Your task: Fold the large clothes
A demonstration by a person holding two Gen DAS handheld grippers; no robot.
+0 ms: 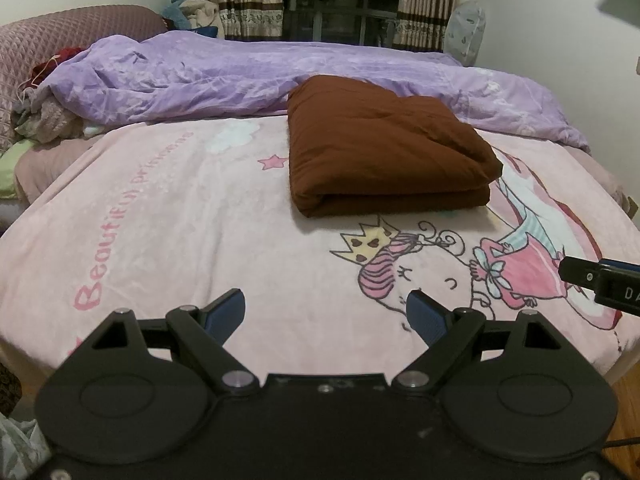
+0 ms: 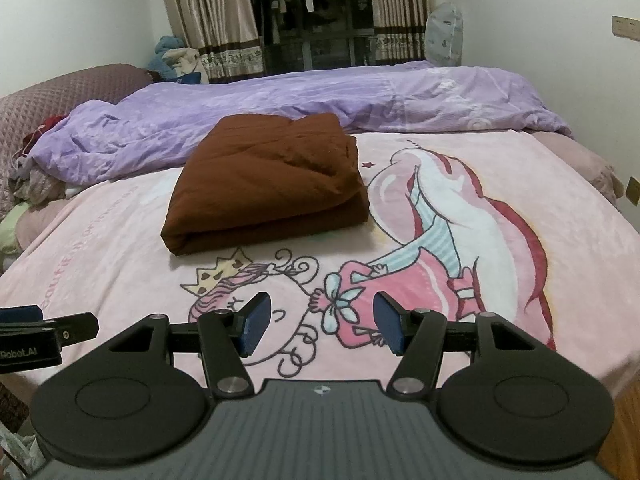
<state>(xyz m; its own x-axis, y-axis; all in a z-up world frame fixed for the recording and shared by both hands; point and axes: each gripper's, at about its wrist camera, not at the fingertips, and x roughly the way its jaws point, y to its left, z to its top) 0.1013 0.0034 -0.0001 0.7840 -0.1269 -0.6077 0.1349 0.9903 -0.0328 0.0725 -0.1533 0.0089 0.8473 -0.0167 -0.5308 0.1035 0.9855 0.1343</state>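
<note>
A brown garment (image 1: 384,148) (image 2: 268,184) lies folded into a thick rectangular bundle on the pink cartoon blanket (image 1: 180,220) (image 2: 500,184). My left gripper (image 1: 325,312) hangs open over the blanket's near edge, well short of the bundle, nothing between its blue pads. My right gripper (image 2: 320,322) is also open and empty, over the cartoon print in front of the bundle. A part of the right gripper (image 1: 600,280) shows at the right edge of the left wrist view. A part of the left gripper (image 2: 44,328) shows at the left edge of the right wrist view.
A rumpled purple duvet (image 1: 240,76) (image 2: 360,100) lies across the bed behind the bundle. A mauve quilted headboard (image 1: 24,48) and a heap of clothes (image 1: 44,116) are at the far left. Curtains (image 2: 212,24) and a covered fan (image 2: 444,34) stand at the back wall.
</note>
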